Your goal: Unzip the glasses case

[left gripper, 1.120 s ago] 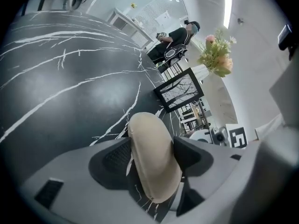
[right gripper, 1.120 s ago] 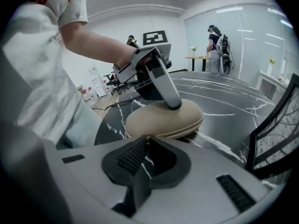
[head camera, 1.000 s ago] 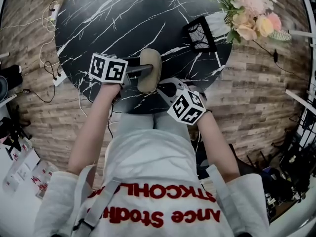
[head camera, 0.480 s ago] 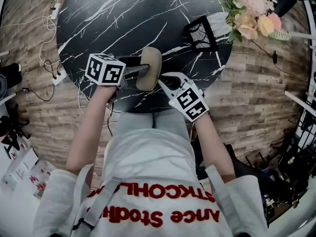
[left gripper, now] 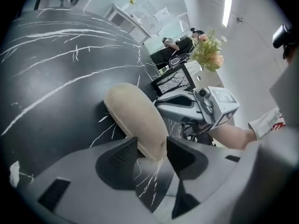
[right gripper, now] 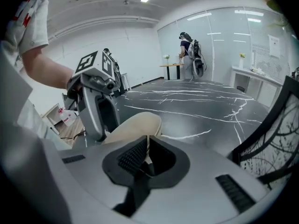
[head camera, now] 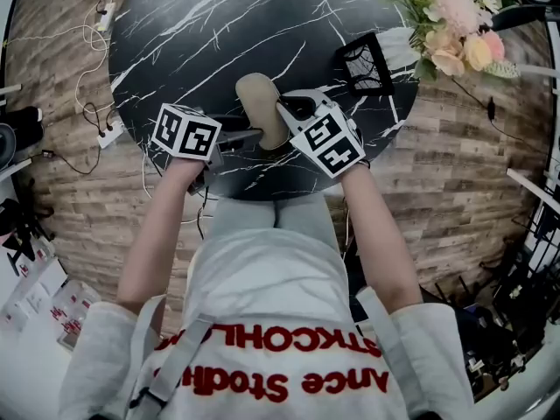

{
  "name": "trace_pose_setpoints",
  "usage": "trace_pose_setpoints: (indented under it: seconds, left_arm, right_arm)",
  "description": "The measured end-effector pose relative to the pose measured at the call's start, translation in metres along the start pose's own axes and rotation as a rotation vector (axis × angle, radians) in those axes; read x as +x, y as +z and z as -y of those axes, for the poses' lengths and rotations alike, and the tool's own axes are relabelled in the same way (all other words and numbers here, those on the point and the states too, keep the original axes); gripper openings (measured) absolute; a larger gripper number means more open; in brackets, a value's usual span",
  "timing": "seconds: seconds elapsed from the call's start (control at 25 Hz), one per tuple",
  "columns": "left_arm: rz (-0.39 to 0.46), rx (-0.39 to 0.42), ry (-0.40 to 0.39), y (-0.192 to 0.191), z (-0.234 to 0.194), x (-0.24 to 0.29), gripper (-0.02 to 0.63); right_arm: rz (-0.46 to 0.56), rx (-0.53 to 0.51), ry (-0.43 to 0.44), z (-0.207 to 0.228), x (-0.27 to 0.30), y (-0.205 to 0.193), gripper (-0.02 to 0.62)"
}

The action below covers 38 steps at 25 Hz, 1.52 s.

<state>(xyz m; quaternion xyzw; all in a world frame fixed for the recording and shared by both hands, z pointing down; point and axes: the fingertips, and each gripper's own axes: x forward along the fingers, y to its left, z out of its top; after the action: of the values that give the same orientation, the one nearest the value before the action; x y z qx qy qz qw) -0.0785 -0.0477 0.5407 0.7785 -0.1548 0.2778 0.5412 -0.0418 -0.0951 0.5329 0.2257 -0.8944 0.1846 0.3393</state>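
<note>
Since the round black surface with its white veins is the biggest thing, begin there: it spreads out ahead of both pairs of jaws, and a wire basket and a bunch of flowers sit beyond the right jaws, well apart from the work. The tan glasses case lies flat between the two tools, its near rounded end inside the left jaws and one long edge at the tips of the right jaws. The left gripper has just been closing its jaws. Its own view shows them half spread, with the end of the case filling the gap and a pad against each side, so it seems to be bracing the case. The right gripper has its jaws pressed almost together on what I take to be the zip pull, a thin pale strip just in front of the case's edge. As for progress, the pull looks caught and the case steadied, so the run along the zip is the work in hand. No view shows a gap in the seam, so how much is undone cannot be told, and the lid is down. The case shows no writing, and the cubes on the tools carry only black and white squares. The red letters on the person's white top are upside down and creased, and I cannot read them with certainty.
</note>
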Motion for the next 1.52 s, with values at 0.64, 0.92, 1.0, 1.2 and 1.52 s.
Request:
trace_pose_setpoints:
  seconds: [0.64, 0.92, 1.0, 1.2, 1.52]
  left_arm:
    - [0.128, 0.187, 0.295, 0.065, -0.021, -0.012, 0.353]
    - [0.147, 0.142, 0.323, 0.067, -0.027, -0.011, 0.339]
    - [0.135, 0.137, 0.325, 0.067, -0.027, -0.010, 0.337]
    - [0.151, 0.131, 0.327, 0.066, -0.026, -0.011, 0.334]
    - [0.170, 0.132, 0.329, 0.068, -0.028, -0.012, 0.333]
  right_arm:
    - [-0.147, -0.117, 0.040, -0.060, -0.022, -0.068, 0.163]
    - [-0.110, -0.073, -0.095, -0.059, -0.020, -0.068, 0.143]
    - [-0.111, -0.084, -0.126, -0.060, -0.021, -0.069, 0.116]
    - [-0.121, -0.144, -0.116, -0.081, -0.016, -0.074, 0.028]
    - [-0.112, -0.063, -0.076, -0.106, 0.003, -0.069, 0.028]
